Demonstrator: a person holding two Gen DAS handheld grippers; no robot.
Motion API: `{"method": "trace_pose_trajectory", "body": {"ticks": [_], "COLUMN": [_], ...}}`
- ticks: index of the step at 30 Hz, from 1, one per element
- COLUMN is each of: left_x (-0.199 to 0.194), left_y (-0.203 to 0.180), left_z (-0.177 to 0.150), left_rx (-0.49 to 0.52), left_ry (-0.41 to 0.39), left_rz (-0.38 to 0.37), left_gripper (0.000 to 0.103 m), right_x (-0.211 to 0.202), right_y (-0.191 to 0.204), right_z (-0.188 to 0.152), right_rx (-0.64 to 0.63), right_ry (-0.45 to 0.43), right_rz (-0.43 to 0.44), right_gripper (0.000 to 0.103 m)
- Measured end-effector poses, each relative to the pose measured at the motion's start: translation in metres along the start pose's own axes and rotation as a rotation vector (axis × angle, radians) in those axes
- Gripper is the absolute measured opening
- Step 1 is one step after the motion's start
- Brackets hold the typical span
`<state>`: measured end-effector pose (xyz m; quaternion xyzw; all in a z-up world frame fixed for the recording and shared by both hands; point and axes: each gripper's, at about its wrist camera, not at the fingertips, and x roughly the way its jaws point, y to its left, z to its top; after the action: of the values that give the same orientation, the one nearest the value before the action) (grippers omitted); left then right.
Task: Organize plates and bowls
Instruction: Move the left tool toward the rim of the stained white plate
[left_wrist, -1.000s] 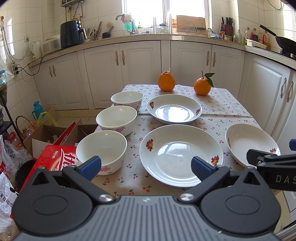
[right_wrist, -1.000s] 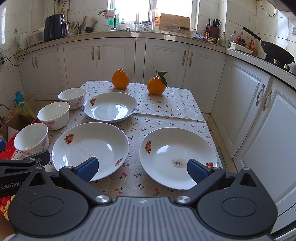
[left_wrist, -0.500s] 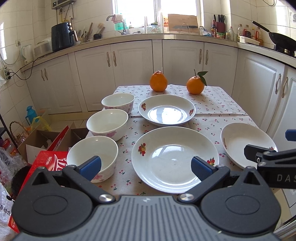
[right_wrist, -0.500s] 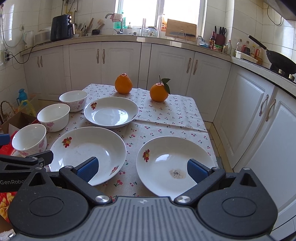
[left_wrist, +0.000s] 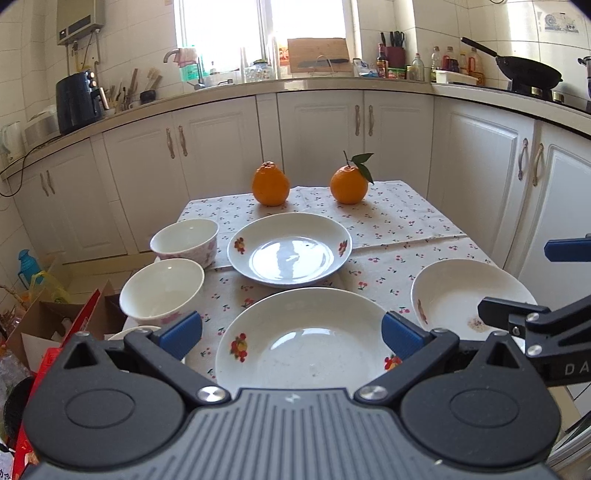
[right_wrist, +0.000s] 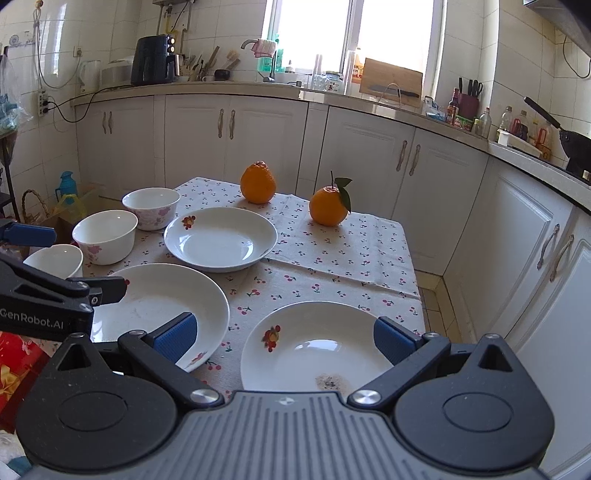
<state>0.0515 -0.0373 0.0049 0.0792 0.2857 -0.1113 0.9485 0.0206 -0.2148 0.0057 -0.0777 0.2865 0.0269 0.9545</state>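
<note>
Three white plates with fruit prints lie on the table: a far plate (left_wrist: 290, 249) (right_wrist: 220, 238), a large near plate (left_wrist: 303, 341) (right_wrist: 159, 302) and a right plate (left_wrist: 458, 297) (right_wrist: 317, 345) with a brown stain. Three white bowls stand in a row on the left: far bowl (left_wrist: 184, 238) (right_wrist: 151, 206), middle bowl (left_wrist: 162, 290) (right_wrist: 105, 234), near bowl (right_wrist: 55, 260), mostly hidden in the left wrist view. My left gripper (left_wrist: 291, 326) is open, low over the large near plate. My right gripper (right_wrist: 284, 334) is open over the stained plate.
Two oranges (left_wrist: 270, 182) (left_wrist: 349, 184) sit at the far end of the cherry-print tablecloth (left_wrist: 399, 218). White cabinets (left_wrist: 321, 129) ring the table closely. Cardboard boxes (left_wrist: 48, 325) and a red carton (right_wrist: 18, 363) stand on the floor at the left.
Both grippers have dropped lower and tilted up toward the table's near edge, so the plates sit closer. Both stayed open; the dishes have not moved.
</note>
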Motion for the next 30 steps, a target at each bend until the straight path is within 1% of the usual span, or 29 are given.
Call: {"method": "trace_pose_trajectory", "body": {"ticks": [5, 8, 11, 16, 21, 26, 27, 29, 30], "left_x": [0.02, 0.033, 0.044, 0.067, 0.087, 0.109, 0.113, 0.122, 0.128], "left_y": [-0.01, -0.023, -0.039, -0.063, -0.085, -0.099, -0.101, -0.105, -0.107], "left_z": [0.011, 0.018, 0.024, 0.031, 0.035, 0.037, 0.037, 0.038, 0.038], "left_rx": [0.019, 0.065, 0.117, 0.175, 0.242, 0.277, 0.282, 0.295, 0.296], "left_ry": [0.006, 0.027, 0.028, 0.081, 0.132, 0.195, 0.208, 0.242, 0.262], "left_rz": [-0.091, -0.135, -0.203, -0.295, -0.353, -0.388, -0.397, -0.411, -0.417], "left_gripper": [0.103, 0.103, 0.102, 0.102, 0.102, 0.099, 0.098, 0.09, 0.088], "right_x": [0.008, 0.014, 0.021, 0.03, 0.032, 0.037, 0.039, 0.043, 0.045], "right_y": [-0.021, -0.035, -0.048, -0.069, -0.083, -0.088, -0.089, -0.091, -0.091], "right_z": [-0.012, -0.023, -0.036, -0.056, -0.075, -0.091, -0.093, -0.096, -0.097], "right_rx": [0.004, 0.022, 0.039, 0.067, 0.057, 0.035, 0.035, 0.036, 0.035], "right_ry": [0.012, 0.029, 0.053, 0.086, 0.105, 0.128, 0.134, 0.138, 0.137], "right_rz": [-0.005, 0.002, 0.009, 0.034, 0.096, 0.15, 0.161, 0.176, 0.185], "right_gripper": [0.103, 0.103, 0.103, 0.103, 0.103, 0.103, 0.103, 0.103, 0.103]}}
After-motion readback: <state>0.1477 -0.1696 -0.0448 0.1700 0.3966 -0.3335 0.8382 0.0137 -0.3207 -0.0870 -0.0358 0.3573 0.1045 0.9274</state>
